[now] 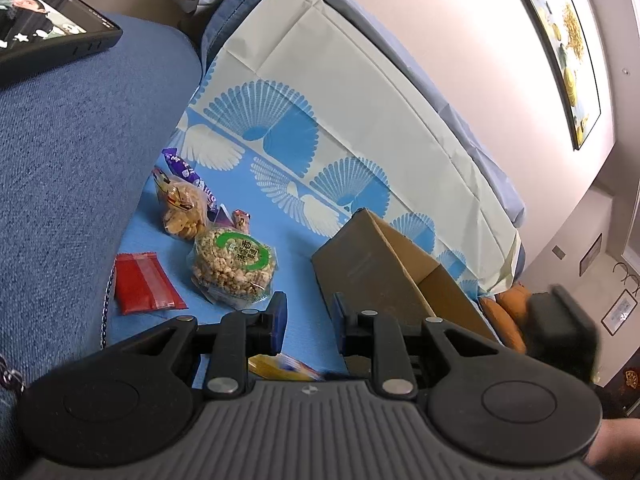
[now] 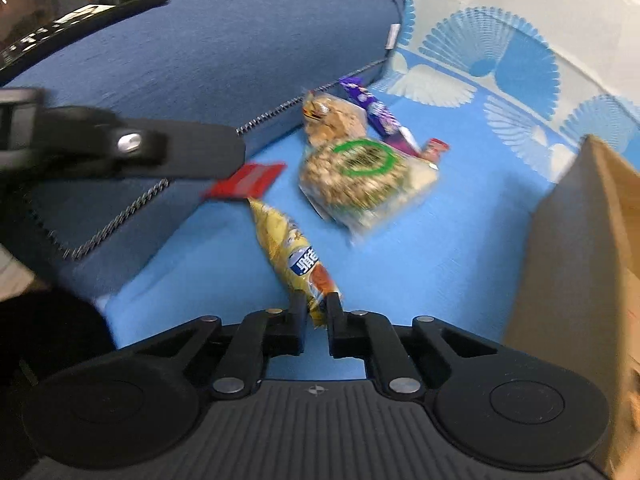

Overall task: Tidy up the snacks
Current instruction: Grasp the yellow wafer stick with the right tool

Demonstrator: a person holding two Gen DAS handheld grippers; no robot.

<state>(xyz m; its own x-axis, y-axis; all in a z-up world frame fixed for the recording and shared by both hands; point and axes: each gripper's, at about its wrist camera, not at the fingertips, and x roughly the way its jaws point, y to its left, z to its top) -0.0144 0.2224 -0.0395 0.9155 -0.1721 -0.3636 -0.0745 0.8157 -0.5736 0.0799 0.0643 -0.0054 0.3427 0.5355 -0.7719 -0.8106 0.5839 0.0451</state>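
Nearest, the right gripper [image 2: 316,312] pinches the end of a yellow snack packet [image 2: 294,256] lying on the blue cloth [image 2: 440,248]; the left gripper [image 1: 307,322] hangs part-open and empty; beyond, a red packet [image 1: 144,288], puffed-grain bag [image 1: 234,266], biscuit bag [image 1: 182,210] and purple bar [image 1: 188,174] await the cardboard box [image 1: 384,276].

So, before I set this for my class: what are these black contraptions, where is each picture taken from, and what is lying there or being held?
Each is a hand-held gripper with two fingers; a person carries one in each hand, and a camera on each looks along its fingers. The left gripper holds nothing, its fingers apart. The right gripper is shut on the end of a yellow packet. On the blue cloth lie a puffed-snack bag, a biscuit bag, a purple bar and a red packet, beside an open cardboard box.
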